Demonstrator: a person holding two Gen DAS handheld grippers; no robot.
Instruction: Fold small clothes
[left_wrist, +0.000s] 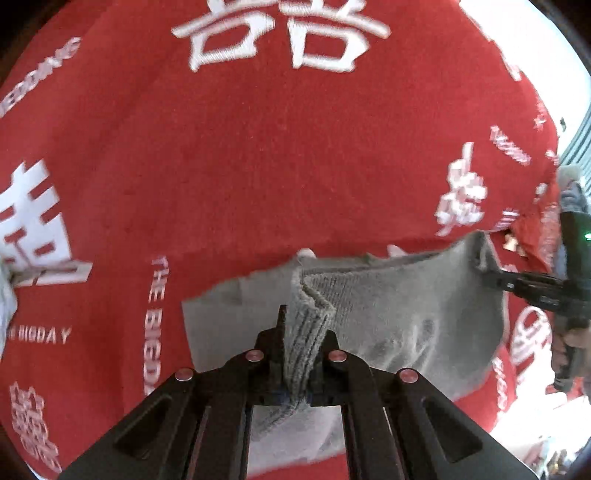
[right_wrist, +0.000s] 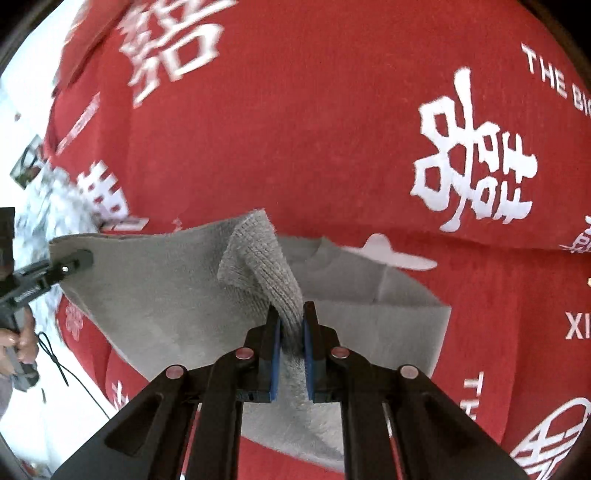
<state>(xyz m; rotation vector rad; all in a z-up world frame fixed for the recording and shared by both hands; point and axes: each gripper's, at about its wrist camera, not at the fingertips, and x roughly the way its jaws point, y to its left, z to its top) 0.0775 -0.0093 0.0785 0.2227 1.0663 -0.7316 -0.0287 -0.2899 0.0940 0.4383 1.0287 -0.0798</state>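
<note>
Garment (left_wrist: 399, 317): small grey knit piece, hung between the two grippers above the red cloth (left_wrist: 258, 166), lifted clear of it along the top edge.

Red cloth is the largest thing around, filling the ground ahead of and below both tools. White double-happiness characters and lines such as "THE BIG DAY" printed across it. Pale floor shows past its edges, far right of the left tool and far left of the right tool.

A second grey-white heap (right_wrist: 55, 199) lies blurred on the cloth, ahead and left of the right gripper, beyond the garment's far corner. Thin black cord (right_wrist: 62, 373) trails on the floor left of the right tool. Nothing stands between the tools and the garment.

Garment again: body is smooth, light grey, sagging in a broad sheet; ribbed hem bunches into folds where each tool bites it. Lower part droops toward the cloth; whether it touches I cannot tell.

Left gripper (left_wrist: 301, 343): jaws pressed together on a ribbed fold of the garment. Right gripper (right_wrist: 291, 332): blue pads (right_wrist: 274, 354) clamped on another ribbed corner. A hand (right_wrist: 20, 343) holds the left tool's handle.
</note>
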